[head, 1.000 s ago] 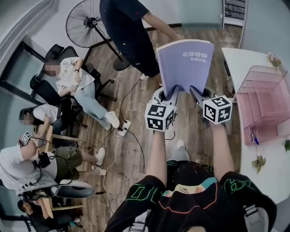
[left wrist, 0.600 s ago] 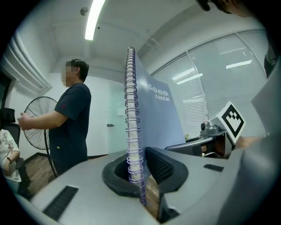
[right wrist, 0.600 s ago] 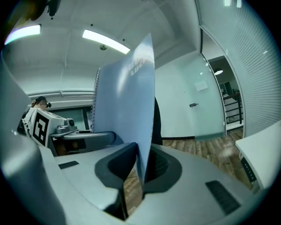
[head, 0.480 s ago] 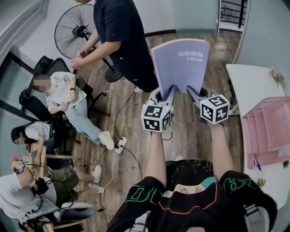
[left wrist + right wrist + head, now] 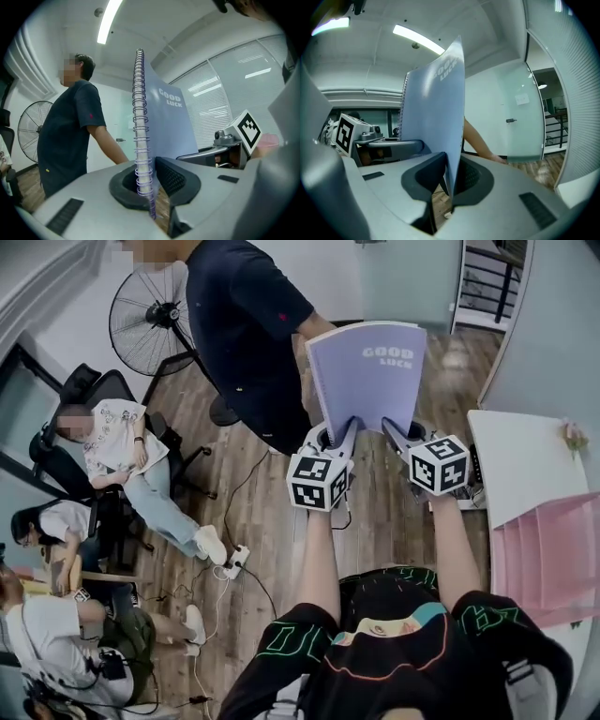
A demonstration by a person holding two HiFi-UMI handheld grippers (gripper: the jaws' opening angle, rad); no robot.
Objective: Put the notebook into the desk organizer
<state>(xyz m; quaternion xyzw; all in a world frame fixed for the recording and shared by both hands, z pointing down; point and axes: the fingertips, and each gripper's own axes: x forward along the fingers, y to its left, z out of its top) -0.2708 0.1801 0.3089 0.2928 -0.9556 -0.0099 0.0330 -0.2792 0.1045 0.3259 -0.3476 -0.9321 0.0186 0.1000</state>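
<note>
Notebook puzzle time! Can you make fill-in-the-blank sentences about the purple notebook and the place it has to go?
1. The left gripper is shut on the notebook at its ____ binding.
2. The notebook's cover says GOOD ____.
3. The desk organizer on the white table is coloured ____.
Missing words: spiral; LUCK; pink.

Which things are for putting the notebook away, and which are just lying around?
For the job: notebook, held by left gripper and right gripper; pink desk organizer on the white table.
Just around: fan, standing person, seated people, power strip.
</note>
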